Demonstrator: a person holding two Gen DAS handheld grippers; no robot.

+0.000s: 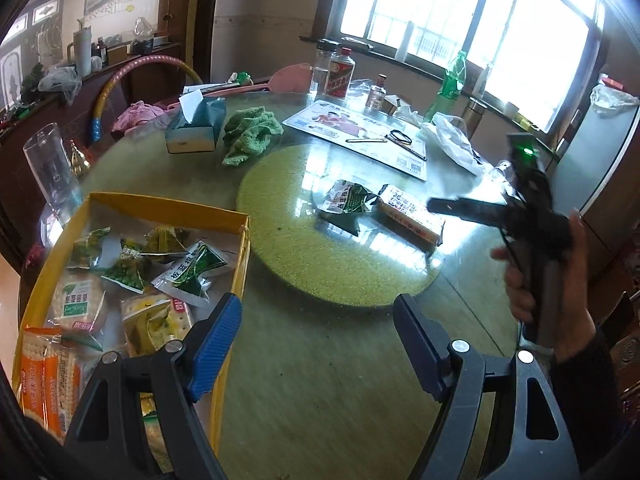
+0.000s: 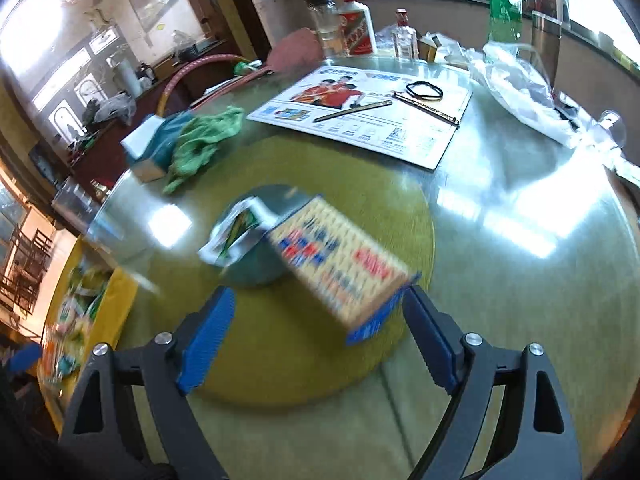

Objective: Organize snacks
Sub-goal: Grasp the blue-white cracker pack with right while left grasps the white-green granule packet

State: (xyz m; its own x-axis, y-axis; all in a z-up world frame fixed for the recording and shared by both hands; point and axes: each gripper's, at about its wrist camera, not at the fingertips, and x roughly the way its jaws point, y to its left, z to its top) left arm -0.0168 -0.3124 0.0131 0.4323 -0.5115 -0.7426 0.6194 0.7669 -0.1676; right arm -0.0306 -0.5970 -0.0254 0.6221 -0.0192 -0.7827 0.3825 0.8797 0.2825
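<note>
A yellow box [image 1: 241, 252] at the table's left holds several snack packets, and my left gripper [image 1: 316, 304] hangs open beside its right wall with nothing between its fingers. On the round mat [image 1: 304, 264] lie a green-and-white sachet [image 1: 347, 200] and a long cracker pack [image 1: 408, 216]. My right gripper [image 2: 318, 294] is open just in front of the cracker pack [image 2: 340, 264], whose near end reaches between the fingertips close to the right finger; blur hides whether they touch. The sachet [image 2: 240, 232] lies just beyond. A hand [image 1: 560, 304] holds that gripper, and one of its fingers [image 1: 460, 209] points at the pack.
A tissue box [image 1: 196, 128] and a green cloth [image 1: 250, 132] sit behind the mat, and a tall glass [image 1: 52, 164] stands left of the box. A printed sheet [image 1: 360, 136], several bottles [image 1: 340, 72] and a plastic bag [image 1: 456, 140] fill the far side.
</note>
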